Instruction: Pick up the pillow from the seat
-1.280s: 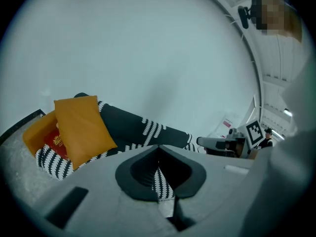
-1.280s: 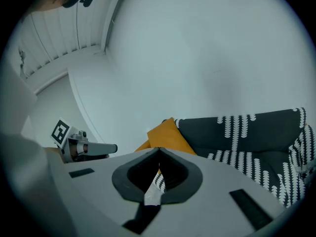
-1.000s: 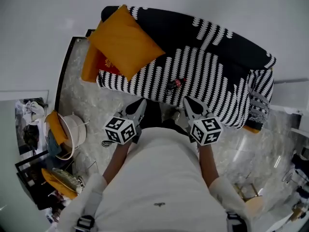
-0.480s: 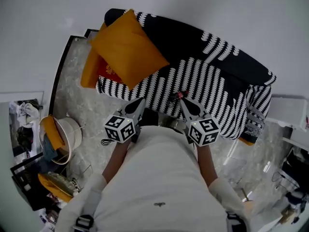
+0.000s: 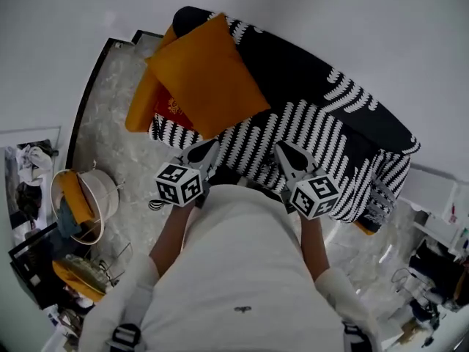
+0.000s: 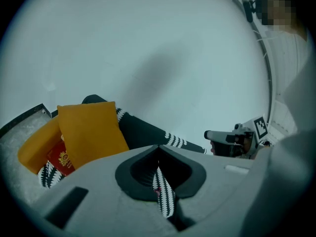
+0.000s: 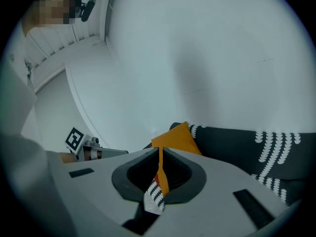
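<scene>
Head view, left to right. A white basket (image 5: 111, 195) stands on the marble floor (image 5: 121, 152) at the far left. At the left end of the black-and-white striped sofa (image 5: 322, 134), the orange pillow (image 5: 205, 72) leans against the dark backrest with its lower corner on the striped seat. A second orange cushion (image 5: 141, 101) and a red cushion (image 5: 170, 108) with a gold emblem lie just beside it on the armrest side, partly covered by it. The left hand-held gripper (image 5: 204, 152) has its jaws closed on nothing. It points at the seat's front edge below the pillow, apart from it. The right hand-held gripper (image 5: 287, 155), also closed and empty, is held alongside it, aimed at the middle of the seat. The person's white shirt (image 5: 242, 270) fills the foreground.
</scene>
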